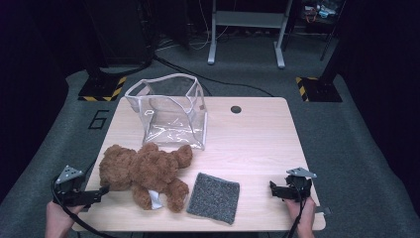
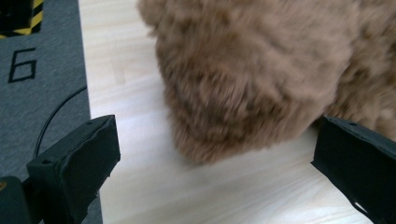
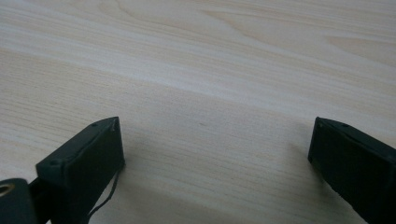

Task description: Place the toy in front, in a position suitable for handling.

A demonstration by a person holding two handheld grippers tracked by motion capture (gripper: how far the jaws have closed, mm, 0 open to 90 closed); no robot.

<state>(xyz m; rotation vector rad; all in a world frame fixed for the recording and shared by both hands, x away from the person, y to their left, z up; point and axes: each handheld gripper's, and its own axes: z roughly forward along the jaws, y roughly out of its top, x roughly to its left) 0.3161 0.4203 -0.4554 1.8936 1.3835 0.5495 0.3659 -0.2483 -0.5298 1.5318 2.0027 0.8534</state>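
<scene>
A brown teddy bear (image 1: 143,171) lies on the wooden table (image 1: 257,139), left of centre near the front. My left gripper (image 1: 99,192) sits at the table's front left corner, jaws open, pointing at the bear's head. In the left gripper view the bear's fur (image 2: 247,79) lies just ahead of the wide-apart jaws, not between the pads. A grey knitted cloth (image 1: 214,197) lies flat to the right of the bear. My right gripper (image 1: 275,190) rests low at the front right, open, with bare tabletop (image 3: 205,93) between its jaws.
A clear plastic bag (image 1: 168,110) with white trim stands open at the back left of the table, just behind the bear. A small dark round hole (image 1: 236,109) marks the tabletop at the back. Grey carpet and desk legs (image 1: 247,34) lie beyond.
</scene>
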